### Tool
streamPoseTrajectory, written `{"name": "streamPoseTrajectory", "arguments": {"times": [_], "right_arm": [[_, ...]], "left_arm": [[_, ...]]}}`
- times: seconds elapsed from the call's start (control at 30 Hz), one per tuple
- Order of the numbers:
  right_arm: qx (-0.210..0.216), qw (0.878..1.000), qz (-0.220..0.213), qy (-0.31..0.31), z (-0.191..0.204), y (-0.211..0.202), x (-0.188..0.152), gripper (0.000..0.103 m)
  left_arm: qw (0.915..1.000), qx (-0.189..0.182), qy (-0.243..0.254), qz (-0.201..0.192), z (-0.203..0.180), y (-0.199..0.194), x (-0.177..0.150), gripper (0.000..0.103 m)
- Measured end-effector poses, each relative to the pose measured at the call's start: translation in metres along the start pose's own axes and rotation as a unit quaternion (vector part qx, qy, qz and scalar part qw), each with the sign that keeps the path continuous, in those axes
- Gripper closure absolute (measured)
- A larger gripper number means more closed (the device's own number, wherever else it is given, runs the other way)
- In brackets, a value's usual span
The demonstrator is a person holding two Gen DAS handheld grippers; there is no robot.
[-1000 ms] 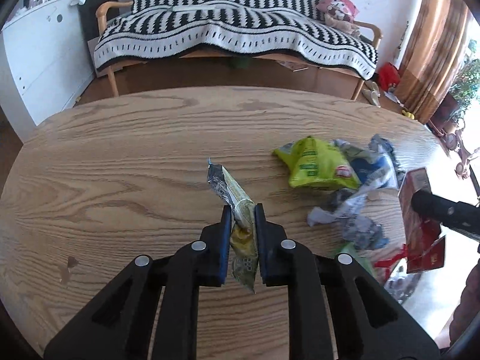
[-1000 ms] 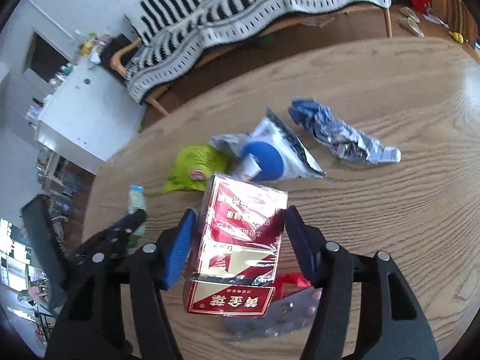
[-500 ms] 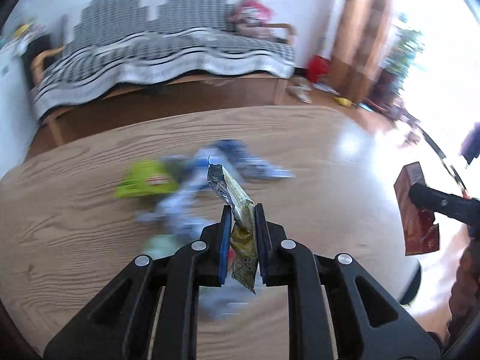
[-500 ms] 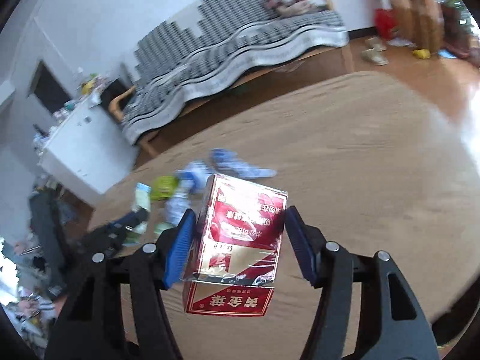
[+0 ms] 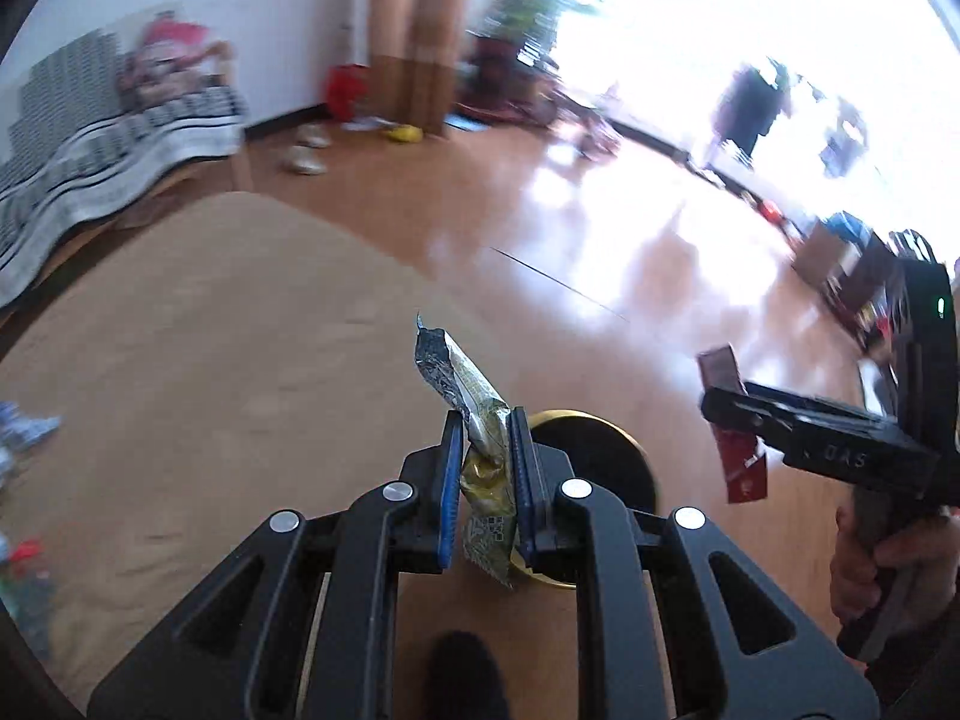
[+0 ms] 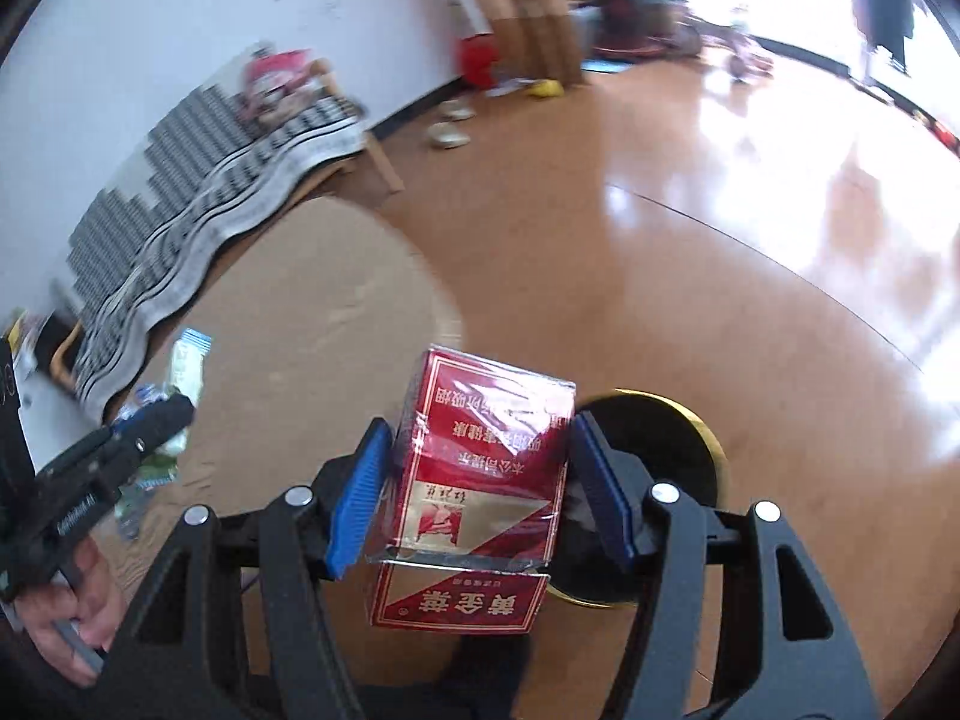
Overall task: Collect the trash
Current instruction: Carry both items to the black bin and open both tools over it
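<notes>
My left gripper (image 5: pixel 485 468) is shut on a crumpled green and gold snack wrapper (image 5: pixel 474 408), held in the air past the table edge. My right gripper (image 6: pixel 480 480) is shut on a red cigarette box (image 6: pixel 480 468) with gold lettering; the box also shows in the left wrist view (image 5: pixel 735 426). A round bin with a gold rim (image 5: pixel 624 438) stands on the floor just below and beyond both grippers, and it shows in the right wrist view (image 6: pixel 696 426). Several leftover wrappers (image 6: pixel 150 438) lie on the wooden table (image 5: pixel 198 348) at the left.
A sofa with a striped black and white throw (image 6: pixel 198 192) stands behind the table. Slippers (image 5: pixel 306 159) and small toys lie on the shiny wooden floor (image 5: pixel 600 252). Bright window light washes out the right side.
Both grippers have swung right, away from the trash pile on the table, out over the floor. The gold-rimmed bin has come into view beneath them. Both still hold their items.
</notes>
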State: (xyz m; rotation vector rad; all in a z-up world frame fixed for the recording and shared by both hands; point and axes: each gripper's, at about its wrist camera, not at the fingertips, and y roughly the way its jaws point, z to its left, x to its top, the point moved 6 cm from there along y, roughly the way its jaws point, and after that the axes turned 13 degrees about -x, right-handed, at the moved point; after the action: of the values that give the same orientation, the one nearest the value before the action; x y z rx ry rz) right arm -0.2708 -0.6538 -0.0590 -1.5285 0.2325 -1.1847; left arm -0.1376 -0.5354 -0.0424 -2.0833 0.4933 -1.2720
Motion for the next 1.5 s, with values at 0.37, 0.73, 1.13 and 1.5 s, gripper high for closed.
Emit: {"name": "streamPoseTrajectory", "arguments": {"times": [0.37, 0.73, 1.13, 1.5], "right_arm": [[-0.021, 0.999, 0.018, 0.044, -0.089, 0.03, -0.014, 0.042], [-0.02, 0.998, 0.03, 0.044, -0.085, 0.059, -0.011, 0.042], [-0.022, 0.999, 0.041, 0.029, -0.067, 0.067, -0.013, 0.042], [-0.029, 0.998, 0.05, 0.024, -0.041, 0.076, -0.007, 0.031]], "left_arm": [[0.9962, -0.052, 0.015, 0.068, -0.062, 0.122, -0.032, 0.088], [0.9946, -0.049, 0.017, 0.09, -0.049, 0.15, -0.037, 0.069], [0.9967, -0.044, -0.001, 0.068, -0.043, 0.13, -0.03, 0.04], [0.9978, -0.019, -0.054, 0.034, -0.001, 0.083, -0.022, 0.027]]}}
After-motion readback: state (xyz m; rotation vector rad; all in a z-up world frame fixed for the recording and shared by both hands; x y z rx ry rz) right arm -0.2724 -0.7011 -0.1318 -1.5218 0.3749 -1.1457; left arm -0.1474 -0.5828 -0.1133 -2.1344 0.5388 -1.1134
